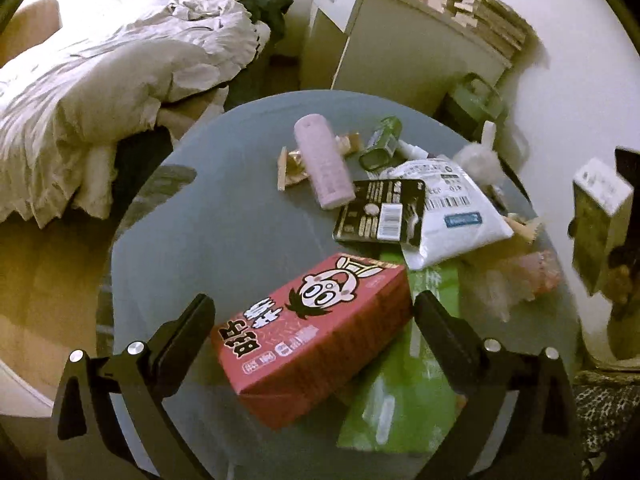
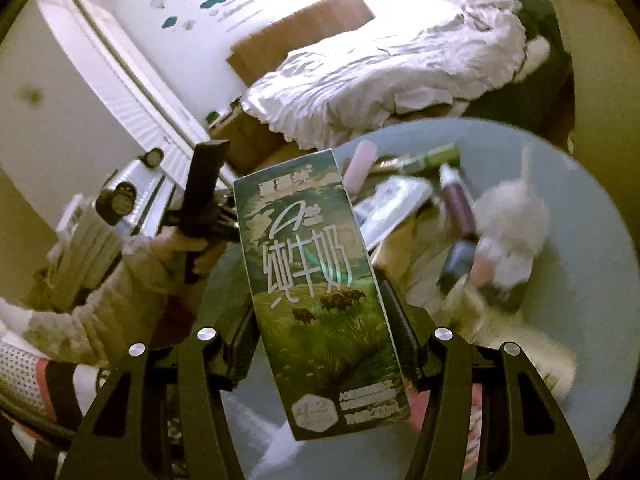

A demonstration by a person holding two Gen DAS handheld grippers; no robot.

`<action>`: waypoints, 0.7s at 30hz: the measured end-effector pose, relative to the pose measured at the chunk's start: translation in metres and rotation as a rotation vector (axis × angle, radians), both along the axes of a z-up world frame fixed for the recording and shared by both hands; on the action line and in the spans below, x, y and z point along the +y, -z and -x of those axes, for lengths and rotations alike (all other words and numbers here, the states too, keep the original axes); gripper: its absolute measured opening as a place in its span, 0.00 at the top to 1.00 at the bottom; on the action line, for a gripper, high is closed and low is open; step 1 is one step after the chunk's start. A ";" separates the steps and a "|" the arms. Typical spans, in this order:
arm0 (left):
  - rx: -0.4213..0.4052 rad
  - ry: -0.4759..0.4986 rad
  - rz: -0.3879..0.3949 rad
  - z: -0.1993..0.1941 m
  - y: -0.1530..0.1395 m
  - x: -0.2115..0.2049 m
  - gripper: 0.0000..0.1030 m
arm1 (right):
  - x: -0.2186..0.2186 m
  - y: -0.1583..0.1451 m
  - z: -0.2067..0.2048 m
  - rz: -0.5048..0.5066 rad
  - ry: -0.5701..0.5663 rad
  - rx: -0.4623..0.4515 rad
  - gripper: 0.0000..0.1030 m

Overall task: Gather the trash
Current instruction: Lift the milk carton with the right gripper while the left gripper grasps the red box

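Observation:
A red snack box (image 1: 312,336) with a cartoon face lies on the round grey table (image 1: 224,224), partly on top of a green packet (image 1: 400,400). My left gripper (image 1: 312,320) is open and straddles the red box, its pads not pressing on it. My right gripper (image 2: 324,332) is shut on a green milk carton (image 2: 312,280), held upright above the table's edge. That carton (image 1: 600,208) also shows at the right edge of the left wrist view. In the right wrist view, a hand holds the left gripper (image 2: 204,200).
Farther back on the table lie a pink bottle (image 1: 324,160), a black package (image 1: 380,212), a white mailer bag (image 1: 452,208), a small green box (image 1: 380,140) and a white fluffy item (image 1: 476,160). A bed (image 1: 100,100) stands left, a cabinet (image 1: 400,48) behind.

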State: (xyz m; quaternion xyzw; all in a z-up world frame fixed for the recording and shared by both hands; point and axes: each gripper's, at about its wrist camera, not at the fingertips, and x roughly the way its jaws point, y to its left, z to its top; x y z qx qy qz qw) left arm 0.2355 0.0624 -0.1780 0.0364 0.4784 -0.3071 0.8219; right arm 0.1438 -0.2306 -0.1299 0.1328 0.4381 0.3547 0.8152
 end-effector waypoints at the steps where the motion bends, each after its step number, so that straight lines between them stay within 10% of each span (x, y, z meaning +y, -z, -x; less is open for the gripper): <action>1: -0.018 -0.007 -0.007 0.004 0.000 0.000 0.05 | 0.003 0.004 0.005 0.008 -0.003 0.009 0.44; 6: -0.031 -0.050 -0.004 0.026 -0.001 -0.007 0.11 | 0.015 0.014 0.020 0.039 -0.002 0.018 0.44; 8: -0.023 -0.078 0.041 0.036 -0.002 -0.004 0.35 | 0.016 0.014 0.025 0.031 0.002 0.013 0.44; 15: 0.001 -0.178 0.079 0.065 0.002 0.008 0.35 | 0.021 0.020 0.034 0.005 -0.013 0.014 0.44; 18: 0.019 -0.175 0.027 0.072 0.013 0.002 0.20 | 0.022 0.022 0.039 -0.007 -0.020 0.016 0.44; 21: 0.001 -0.195 0.055 0.077 0.014 0.003 0.41 | 0.020 0.022 0.042 -0.013 -0.017 0.014 0.44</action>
